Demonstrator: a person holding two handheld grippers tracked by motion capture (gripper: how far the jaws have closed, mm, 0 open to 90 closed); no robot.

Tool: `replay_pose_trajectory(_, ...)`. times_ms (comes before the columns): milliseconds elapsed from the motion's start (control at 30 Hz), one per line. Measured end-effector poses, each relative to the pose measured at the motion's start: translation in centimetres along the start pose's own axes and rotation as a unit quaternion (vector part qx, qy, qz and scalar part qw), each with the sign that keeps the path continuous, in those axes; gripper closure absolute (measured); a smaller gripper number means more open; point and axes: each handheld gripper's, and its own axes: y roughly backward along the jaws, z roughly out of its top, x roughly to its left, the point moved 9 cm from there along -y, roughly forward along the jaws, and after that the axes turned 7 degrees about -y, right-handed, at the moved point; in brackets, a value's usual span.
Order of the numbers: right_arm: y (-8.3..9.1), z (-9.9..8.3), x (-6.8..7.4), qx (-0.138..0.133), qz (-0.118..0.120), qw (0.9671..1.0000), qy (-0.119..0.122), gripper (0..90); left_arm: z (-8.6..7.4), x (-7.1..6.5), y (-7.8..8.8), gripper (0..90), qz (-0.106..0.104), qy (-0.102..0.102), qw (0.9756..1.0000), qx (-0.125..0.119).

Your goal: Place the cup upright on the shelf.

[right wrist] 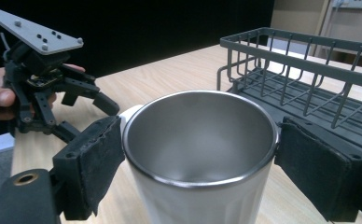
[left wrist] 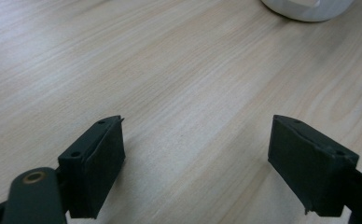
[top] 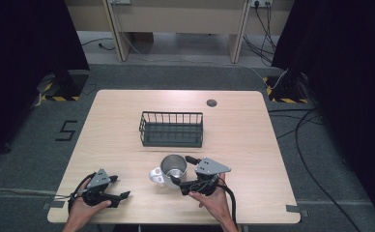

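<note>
My right gripper point(right wrist: 200, 172) straddles the steel mug point(right wrist: 200, 154), pads at its sides but I can't tell if they're pinching. Mug stands upright on the table point(top: 243, 145), just in front of the wire basket point(top: 171, 129). Left gripper point(left wrist: 195, 165) hangs open nearby, spare.

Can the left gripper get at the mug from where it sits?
Probably yes: the left gripper, jaws open, has bare table between it and the mug, whose handle side faces it; the right gripper flanks the other side.
</note>
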Motion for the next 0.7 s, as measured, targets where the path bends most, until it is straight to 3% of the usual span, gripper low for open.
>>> replay_pose_trajectory(400,-2.0,0.0,0.0,0.013,0.002,0.9999,0.009,4.9,-0.2,0.3,0.0,17.4,0.006,-0.005,1.0000,0.006)
replay_pose_trajectory(700,-3.0,0.0,0.0,0.013,0.009,0.9999,0.002,4.0,-0.2,0.2,-0.1,17.0,0.012,-0.013,0.9998,0.010)
